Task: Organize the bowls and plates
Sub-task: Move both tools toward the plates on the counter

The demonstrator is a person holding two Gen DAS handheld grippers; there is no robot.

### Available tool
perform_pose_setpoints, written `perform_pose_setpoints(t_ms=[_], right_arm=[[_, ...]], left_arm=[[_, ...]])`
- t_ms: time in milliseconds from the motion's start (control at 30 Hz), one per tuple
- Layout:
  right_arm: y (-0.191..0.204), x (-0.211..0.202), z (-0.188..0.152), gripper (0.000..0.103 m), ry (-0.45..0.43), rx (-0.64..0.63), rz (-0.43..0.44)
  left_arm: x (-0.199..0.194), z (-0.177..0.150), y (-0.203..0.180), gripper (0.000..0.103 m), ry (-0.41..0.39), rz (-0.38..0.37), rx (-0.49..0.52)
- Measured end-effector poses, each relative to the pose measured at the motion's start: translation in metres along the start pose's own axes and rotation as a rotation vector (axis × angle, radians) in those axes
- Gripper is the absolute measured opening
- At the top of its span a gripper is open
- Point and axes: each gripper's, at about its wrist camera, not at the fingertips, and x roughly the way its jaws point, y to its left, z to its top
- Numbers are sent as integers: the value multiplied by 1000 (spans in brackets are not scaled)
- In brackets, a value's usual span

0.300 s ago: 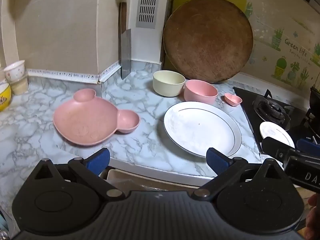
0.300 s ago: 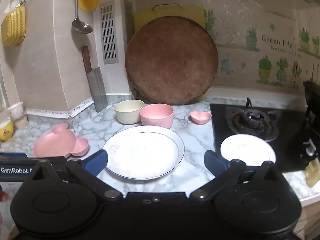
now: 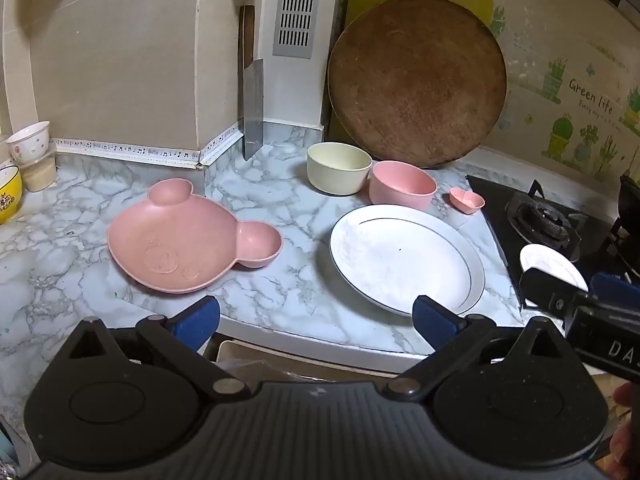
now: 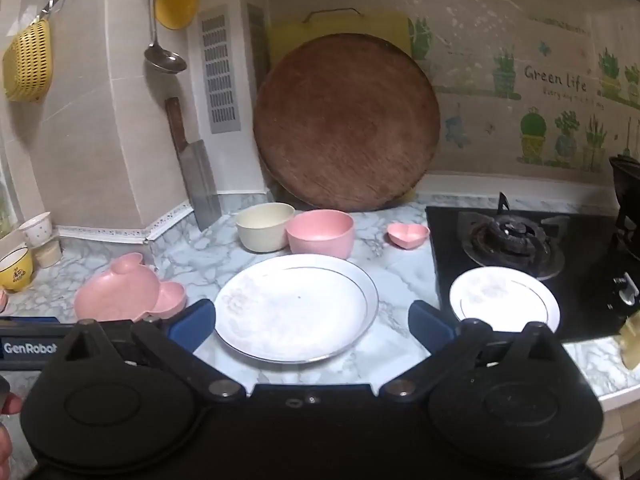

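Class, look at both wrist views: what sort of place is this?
Most likely a home kitchen: a gas burner sits in a black hob, a cleaver leans on the tiled wall, and a round chopping board stands behind.

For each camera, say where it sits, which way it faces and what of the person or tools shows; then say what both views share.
Left wrist: on the left tool, looking across the counter at the bear plate; its open blue fingers show, the right tool at right.
Right wrist: on the right tool, facing the big plate, stove at right; open fingers show, left tool and a fingertip at left.
Shared: big plate, bear plate, cream bowl, pink bowl, small plate.
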Motion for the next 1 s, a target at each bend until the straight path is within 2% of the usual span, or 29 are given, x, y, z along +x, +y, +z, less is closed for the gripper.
perform_pose_setpoints(t_ms=[333,767,1000], right_arm=[[14,8,3,103,15,-40,21],[16,14,7,103,23,-25,-35],[13,16,6,103,26,-16,-59]], left_arm=[[5,4,6,103,10,-2,7],[9,10,5,103,5,5,37],[15,11,2,103,16,-15,48]])
